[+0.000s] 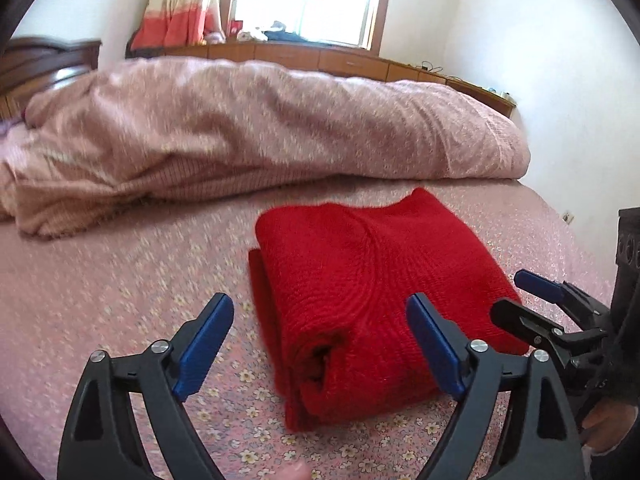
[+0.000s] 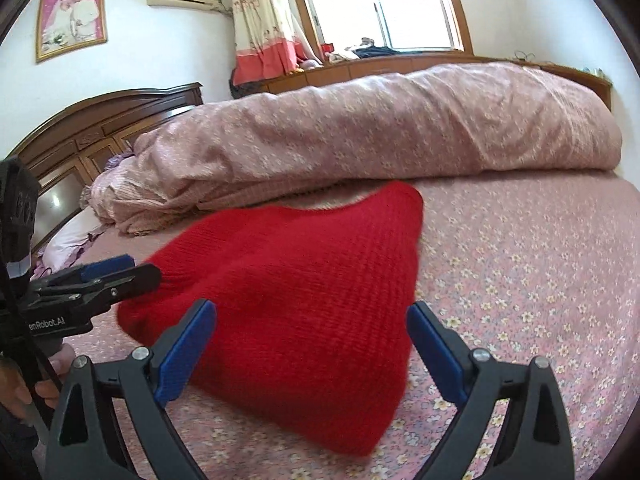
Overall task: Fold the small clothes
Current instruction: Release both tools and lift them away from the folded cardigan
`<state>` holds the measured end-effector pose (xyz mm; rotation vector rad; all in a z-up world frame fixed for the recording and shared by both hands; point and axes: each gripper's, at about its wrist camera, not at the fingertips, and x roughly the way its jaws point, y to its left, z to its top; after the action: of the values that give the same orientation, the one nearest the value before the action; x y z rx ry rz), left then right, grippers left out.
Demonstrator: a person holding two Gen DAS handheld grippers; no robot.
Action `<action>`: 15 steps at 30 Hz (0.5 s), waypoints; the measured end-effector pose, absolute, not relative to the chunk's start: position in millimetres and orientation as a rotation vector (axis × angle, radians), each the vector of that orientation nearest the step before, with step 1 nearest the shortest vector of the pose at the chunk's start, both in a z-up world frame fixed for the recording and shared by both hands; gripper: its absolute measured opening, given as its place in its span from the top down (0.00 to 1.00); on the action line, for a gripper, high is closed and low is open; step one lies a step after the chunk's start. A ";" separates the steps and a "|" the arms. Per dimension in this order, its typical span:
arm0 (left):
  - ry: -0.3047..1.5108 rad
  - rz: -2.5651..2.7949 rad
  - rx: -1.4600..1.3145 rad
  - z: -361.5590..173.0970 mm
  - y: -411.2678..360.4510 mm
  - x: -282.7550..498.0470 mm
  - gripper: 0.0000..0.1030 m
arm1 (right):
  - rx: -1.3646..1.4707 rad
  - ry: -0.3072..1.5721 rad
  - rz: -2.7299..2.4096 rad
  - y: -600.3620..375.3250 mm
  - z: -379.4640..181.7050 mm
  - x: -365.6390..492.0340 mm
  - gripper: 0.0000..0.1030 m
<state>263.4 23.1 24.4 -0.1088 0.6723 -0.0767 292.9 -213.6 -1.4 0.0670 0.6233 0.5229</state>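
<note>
A red knitted garment (image 1: 360,284) lies folded into a thick bundle on the pink flowered bed sheet (image 1: 120,300). It also shows in the right wrist view (image 2: 304,304). My left gripper (image 1: 320,348) is open and empty, its blue pads wide apart just in front of the bundle's near left end. My right gripper (image 2: 312,348) is open and empty, hovering over the bundle's near edge. In the left wrist view the right gripper (image 1: 516,300) shows at the bundle's right edge, jaws apart. In the right wrist view the left gripper (image 2: 132,268) shows at the bundle's left edge.
A rolled pink flowered duvet (image 1: 260,128) lies across the bed just behind the garment. A dark wooden headboard (image 2: 92,128) stands at the far left. A window with a curtain (image 2: 264,20) and a wooden ledge are beyond. The bed's edge drops off at the right (image 1: 560,208).
</note>
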 end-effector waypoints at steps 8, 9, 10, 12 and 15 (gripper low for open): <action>0.555 -0.048 -0.052 57.7 12.8 221.8 0.15 | 0.080 0.511 0.565 -222.6 31.7 250.2 0.05; 0.539 -0.053 -0.051 61.0 12.3 216.0 0.14 | 0.080 0.492 0.569 -224.8 35.1 245.3 0.03; 0.524 -0.056 -0.050 64.4 11.2 209.4 0.14 | 0.078 0.468 0.576 -228.0 38.9 238.4 0.01; 0.487 -0.066 -0.046 70.6 7.3 195.8 0.11 | 0.070 0.436 0.584 -233.0 43.9 226.0 0.00; 0.458 -0.074 -0.033 69.8 0.3 183.0 0.09 | 0.047 0.424 0.573 -237.6 44.7 211.2 0.00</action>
<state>183.0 0.3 69.8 -0.0331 0.4580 -0.0738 211.2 -237.6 44.7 0.0470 0.4241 0.5728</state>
